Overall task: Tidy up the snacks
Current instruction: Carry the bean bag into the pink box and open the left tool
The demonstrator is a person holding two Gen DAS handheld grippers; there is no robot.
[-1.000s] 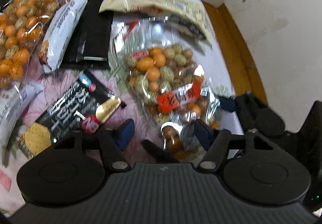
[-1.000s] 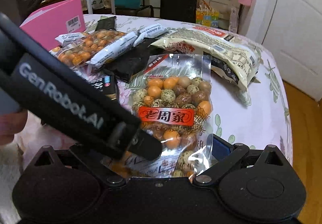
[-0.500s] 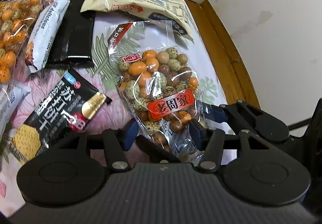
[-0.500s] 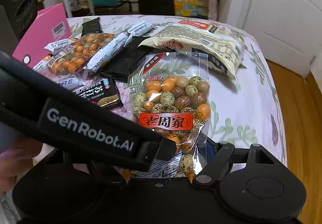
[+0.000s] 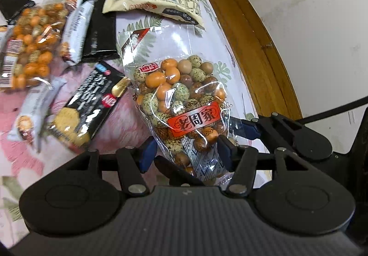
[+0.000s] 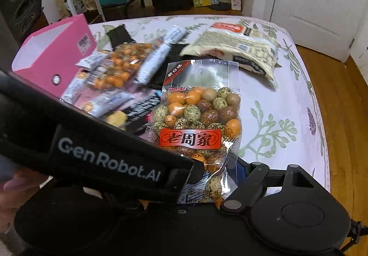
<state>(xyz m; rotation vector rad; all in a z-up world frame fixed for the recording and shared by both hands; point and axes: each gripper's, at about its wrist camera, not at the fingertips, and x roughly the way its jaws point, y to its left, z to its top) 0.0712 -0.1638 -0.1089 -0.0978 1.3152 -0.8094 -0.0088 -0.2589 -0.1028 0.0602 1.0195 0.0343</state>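
Between the left gripper (image 5: 186, 152) fingers, pinched at its lower end, the peanut bag (image 5: 184, 104) hangs clear of the table (image 6: 287, 104); right gripper (image 6: 220, 177) brackets it, contact unclear, so lift evenly.

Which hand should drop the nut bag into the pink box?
Probably left. The left gripper, whose jaws have just been closing, pinches the bottom of the nut bag, and in the right wrist view it reaches in from the pink box side.

Peanut bag (image 5: 184, 95): clear glossy plastic film. Cracker pack (image 5: 92, 104): shiny black foil. Tabletop (image 6: 276, 118): matt floral cloth. Floor (image 5: 257, 49): varnished wood.
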